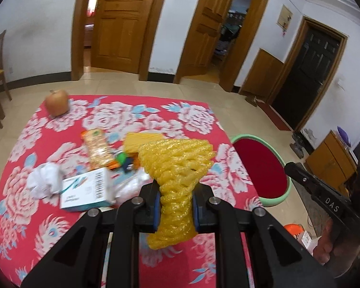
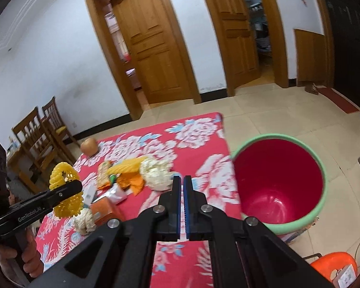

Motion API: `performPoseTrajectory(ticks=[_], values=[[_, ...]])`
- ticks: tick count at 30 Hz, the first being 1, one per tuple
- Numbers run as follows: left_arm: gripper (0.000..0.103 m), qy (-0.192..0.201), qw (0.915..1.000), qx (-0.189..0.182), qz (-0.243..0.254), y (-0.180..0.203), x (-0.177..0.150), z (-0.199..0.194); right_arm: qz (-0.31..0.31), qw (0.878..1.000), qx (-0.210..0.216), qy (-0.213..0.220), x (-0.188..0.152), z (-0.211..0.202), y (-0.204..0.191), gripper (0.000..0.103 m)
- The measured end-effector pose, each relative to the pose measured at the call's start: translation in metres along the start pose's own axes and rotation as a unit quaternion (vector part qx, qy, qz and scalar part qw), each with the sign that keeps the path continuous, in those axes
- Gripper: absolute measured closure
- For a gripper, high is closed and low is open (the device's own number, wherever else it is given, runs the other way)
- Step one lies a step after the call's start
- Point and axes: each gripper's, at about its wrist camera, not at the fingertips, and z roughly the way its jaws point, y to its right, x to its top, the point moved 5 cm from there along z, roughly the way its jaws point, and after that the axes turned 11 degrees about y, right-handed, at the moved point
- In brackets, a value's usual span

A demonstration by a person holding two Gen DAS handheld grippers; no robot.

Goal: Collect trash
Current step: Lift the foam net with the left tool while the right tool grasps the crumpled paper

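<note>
Left gripper [image 1: 176,206]: blue-padded fingers clamped on a yellow foam fruit net [image 1: 177,180], pinched at its narrow lower part. The net flares wide above the fingers and a short end hangs below them. It is lifted clear of the table [image 1: 192,120], over the near-right part of the red floral cloth. From the right wrist view the same net [image 2: 66,192] shows as a yellow mesh loop around the left gripper's tip, at the table's left side.

Right gripper [image 2: 182,204]: fingers brought together, only a thin slit between the blue pads, nothing in them. It is held over the table's near edge, just left of the bin.

Bin [image 2: 279,182]: round, green rim, red inside, standing on the floor against the table's right edge. No contents visible in it.

Table litter, mid-table cluster: white and teal carton with barcode [image 1: 86,189], crumpled white tissue [image 1: 45,180] touching its left side, a snack wrapper [image 1: 97,148] behind it, yellow packaging [image 1: 141,140] beyond the net, a second white paper wad [image 2: 156,174] near the right gripper's tips.

Far left corner of the table: an apple [image 1: 57,102], well apart from the litter.

Beyond: tiled floor, wooden doors, wooden chairs [image 2: 39,134] at the left wall.
</note>
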Motion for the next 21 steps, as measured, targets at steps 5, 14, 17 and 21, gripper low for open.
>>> performPoseTrajectory(ticks=[5, 14, 17, 21], values=[[0.084, -0.014, 0.9994, -0.019, 0.025, 0.031, 0.003, 0.023, 0.027, 0.999, -0.022, -0.001, 0.000, 0.001, 0.033, 0.100], [0.084, -0.026, 0.9974, -0.053, 0.042, 0.072, 0.005, 0.050, 0.077, 0.996, -0.046, -0.018, -0.009, 0.005, 0.079, 0.099], [0.084, -0.025, 0.9978, -0.054, 0.030, 0.069, 0.003, 0.047, 0.077, 0.996, -0.045, -0.019, -0.008, 0.003, 0.080, 0.096], [0.084, -0.023, 0.9988, -0.036, 0.024, 0.052, 0.001, 0.039, 0.067, 0.997, -0.041, -0.017, -0.013, 0.001, 0.071, 0.096]])
